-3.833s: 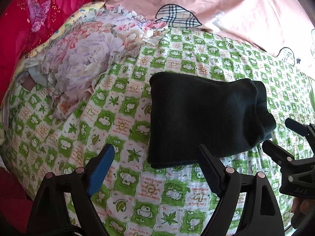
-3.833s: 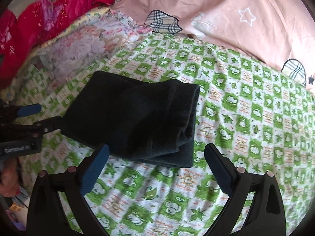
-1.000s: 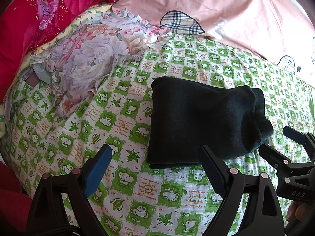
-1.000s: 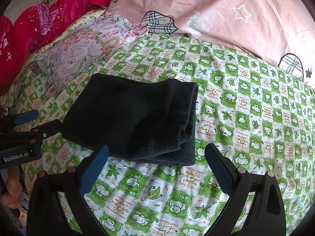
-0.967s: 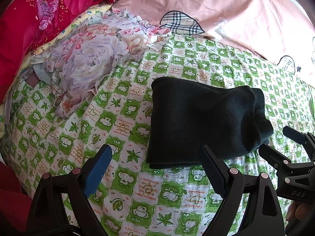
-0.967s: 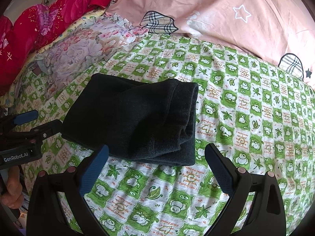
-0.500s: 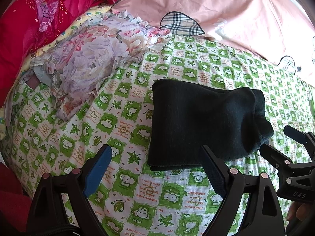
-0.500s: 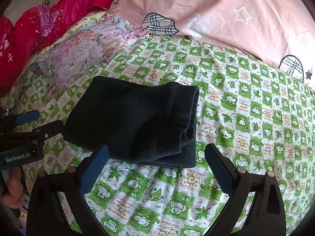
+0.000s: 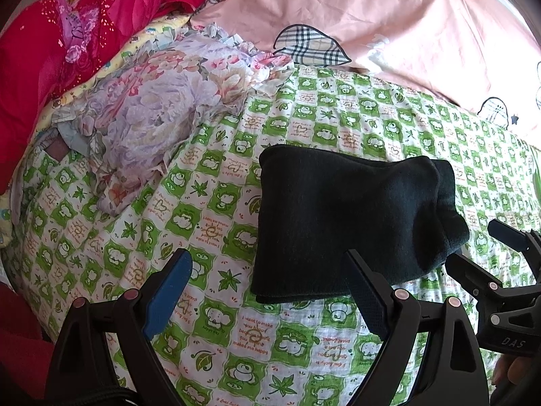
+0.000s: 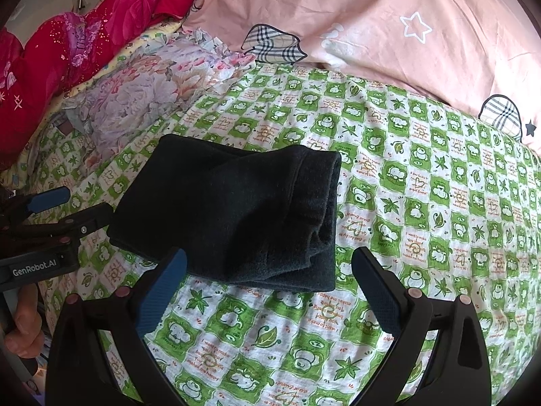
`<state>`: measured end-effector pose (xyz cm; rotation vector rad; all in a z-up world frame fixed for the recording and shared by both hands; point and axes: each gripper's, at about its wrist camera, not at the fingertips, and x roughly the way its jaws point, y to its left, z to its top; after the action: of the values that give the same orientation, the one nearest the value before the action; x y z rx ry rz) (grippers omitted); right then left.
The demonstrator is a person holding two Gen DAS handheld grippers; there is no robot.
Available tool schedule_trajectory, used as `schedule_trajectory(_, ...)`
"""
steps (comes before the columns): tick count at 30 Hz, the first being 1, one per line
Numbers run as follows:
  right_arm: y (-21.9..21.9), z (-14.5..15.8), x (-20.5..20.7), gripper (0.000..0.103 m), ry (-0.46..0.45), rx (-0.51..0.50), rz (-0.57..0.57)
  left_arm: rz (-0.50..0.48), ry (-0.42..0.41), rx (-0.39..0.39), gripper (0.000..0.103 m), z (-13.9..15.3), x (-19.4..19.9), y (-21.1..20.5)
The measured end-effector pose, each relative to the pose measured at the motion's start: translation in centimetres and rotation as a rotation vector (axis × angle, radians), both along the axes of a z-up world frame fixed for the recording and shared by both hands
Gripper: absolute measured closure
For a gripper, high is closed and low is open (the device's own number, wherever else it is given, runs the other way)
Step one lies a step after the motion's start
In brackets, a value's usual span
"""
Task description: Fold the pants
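The dark green fleece pants (image 9: 351,223), folded compact, are being left on the green-checked bed (image 9: 338,348), both the left tool (image 9: 267,291) and right tool (image 10: 270,287) being held wide, empty, near its front edge, seemingly because folding is finished.

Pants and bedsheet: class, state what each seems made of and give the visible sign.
Pants: probably fleece or knit, matte; the dark surface looks fuzzy and the folds thick and soft.
Bedsheet: probably thin woven cotton, matte; fine crinkles run through its printed green checks.

Bare green checked sheet (image 10: 422,203) right of folded dark pants (image 10: 236,209); crumpled floral cloth (image 9: 152,115) crowds far-left side.
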<state>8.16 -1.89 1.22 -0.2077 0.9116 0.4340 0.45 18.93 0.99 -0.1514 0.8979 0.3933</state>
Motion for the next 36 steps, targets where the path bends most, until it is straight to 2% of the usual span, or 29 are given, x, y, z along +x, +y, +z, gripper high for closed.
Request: schedule_trajectory(36, 0.18, 0.43, 0.26, 0.005, 0.001, 0.010, -0.003, -0.008, -0.019, 0.006, 0.013, 0.74, 0.62, -0.02)
